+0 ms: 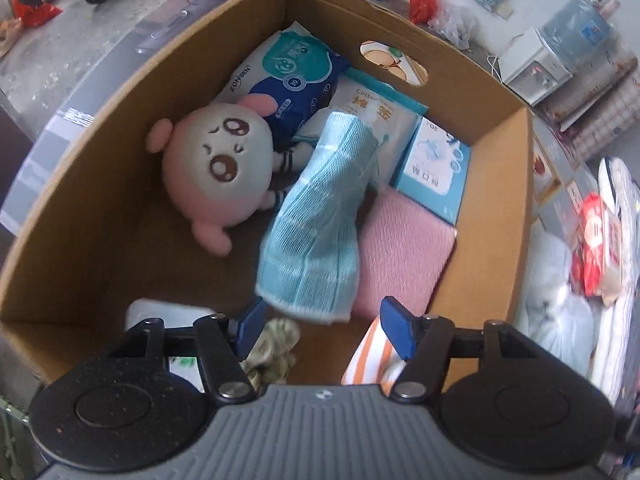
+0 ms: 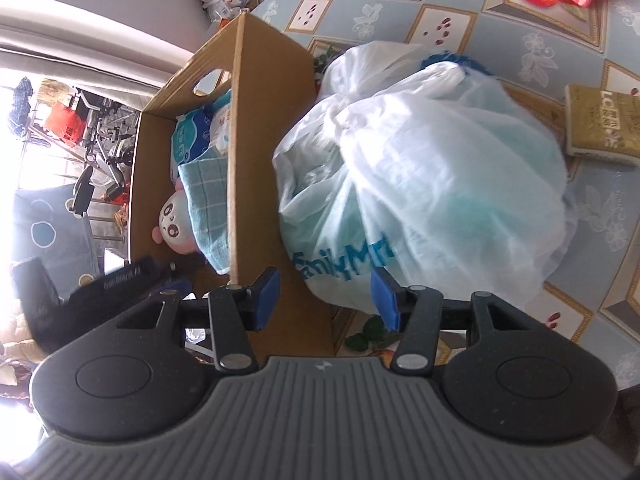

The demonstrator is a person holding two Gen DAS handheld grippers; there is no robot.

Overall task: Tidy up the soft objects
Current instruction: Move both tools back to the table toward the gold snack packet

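Note:
A cardboard box (image 1: 100,216) holds soft things: a pink and white plush doll (image 1: 212,168), a light blue checked towel (image 1: 320,224), a pink folded cloth (image 1: 404,252), a blue wipes pack (image 1: 292,68) and a mask box (image 1: 436,168). My left gripper (image 1: 320,328) is open just above the box, its jaws apart near the towel's end, holding nothing. My right gripper (image 2: 326,300) is open beside the box (image 2: 264,168), in front of a white plastic bag (image 2: 420,176) stuffed with something teal. The towel (image 2: 208,200) and doll (image 2: 174,220) show there too.
An orange-striped cloth (image 1: 372,356) and a greenish crumpled cloth (image 1: 272,352) lie at the box's near end. A patterned tablecloth (image 2: 520,40) covers the table. A yellow-green packet (image 2: 604,128) lies past the bag. Cloths and packets (image 1: 600,248) lie right of the box.

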